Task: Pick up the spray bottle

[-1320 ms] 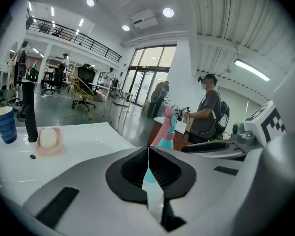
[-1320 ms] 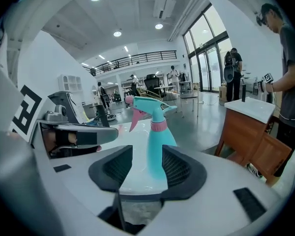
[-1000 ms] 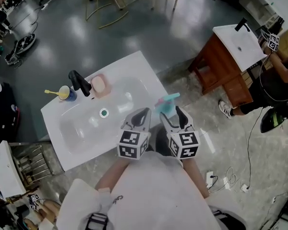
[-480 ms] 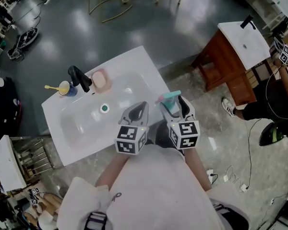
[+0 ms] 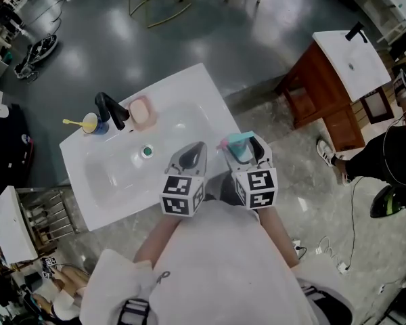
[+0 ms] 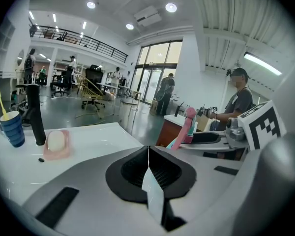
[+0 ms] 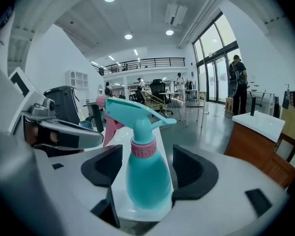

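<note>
**Hall floor, white sink desk: spray bottle framed by the right jaws**

Grey polished floor in a large glass-fronted hall; a white desk with a moulded basin stands in front of the operator.

Right gripper: jaws released and spread wide. The spray bottle stands upright between them on the desk. It has a teal body, a pink collar, a teal head and a pink trigger. Both pads sit just beside the bottle's flanks. Whether either pad touches it cannot be told, and no squeeze is visible. The bottle's base rests on the desk.

Left gripper: jaws clenched, pads meeting along one line. It hovers over the near edge of the desk, just beside the right gripper.

Bottle position: near edge of the desk, at its right-hand corner, with open floor beyond it.

Further out on the desk:
- The drain is in the middle of the basin.
- The black faucet is at the far edge.
- The pink soap dish, holding a pale bar, is just right of the faucet.
- The blue cup, with a yellow toothbrush in it, is just left of the faucet.

Off the desk, a wooden cabinet with a white sink top stands well apart to the right. A seated person is beside it.
</note>
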`<state>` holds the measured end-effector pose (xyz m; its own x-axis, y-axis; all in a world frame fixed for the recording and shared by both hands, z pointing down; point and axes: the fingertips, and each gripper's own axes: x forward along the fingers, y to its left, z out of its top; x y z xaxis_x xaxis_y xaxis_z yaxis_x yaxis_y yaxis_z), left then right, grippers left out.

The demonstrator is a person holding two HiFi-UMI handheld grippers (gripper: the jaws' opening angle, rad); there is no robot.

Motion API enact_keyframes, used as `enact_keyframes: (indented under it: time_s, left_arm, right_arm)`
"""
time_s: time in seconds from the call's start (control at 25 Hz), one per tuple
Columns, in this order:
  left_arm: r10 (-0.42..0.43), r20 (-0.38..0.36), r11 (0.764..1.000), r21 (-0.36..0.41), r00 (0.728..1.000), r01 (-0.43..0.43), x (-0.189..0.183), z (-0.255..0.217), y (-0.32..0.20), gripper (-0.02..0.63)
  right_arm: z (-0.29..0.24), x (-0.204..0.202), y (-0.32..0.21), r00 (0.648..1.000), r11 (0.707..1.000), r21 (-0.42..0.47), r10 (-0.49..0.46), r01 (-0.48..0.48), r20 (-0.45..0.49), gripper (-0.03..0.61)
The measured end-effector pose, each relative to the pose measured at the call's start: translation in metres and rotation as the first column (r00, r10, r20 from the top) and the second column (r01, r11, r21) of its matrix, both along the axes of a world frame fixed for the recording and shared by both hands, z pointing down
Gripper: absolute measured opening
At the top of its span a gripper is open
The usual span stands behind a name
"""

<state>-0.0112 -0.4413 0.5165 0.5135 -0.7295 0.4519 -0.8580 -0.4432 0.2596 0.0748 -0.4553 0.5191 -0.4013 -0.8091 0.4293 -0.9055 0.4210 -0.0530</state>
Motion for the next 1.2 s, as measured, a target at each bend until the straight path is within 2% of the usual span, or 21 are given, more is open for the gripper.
enact_keyframes:
  time_s: [0.6,1.2]
  left_arm:
    - [-0.03,0.028,1.0,-0.002,0.999,0.03,-0.001,0.001,-0.001,0.026]
    - [-0.067,0.03,0.998,0.013,0.997,0.067,0.001,-0.002,-0.012,0.026]
  right_arm:
    - [0.004,-0.007,-0.018,0.999,0.999,0.019,-0.041,0.041,-0.022,0.307]
    - [0.011,-0.011,-0.023,0.996,0.996,-0.013,-0.083,0.083,-0.035,0.29]
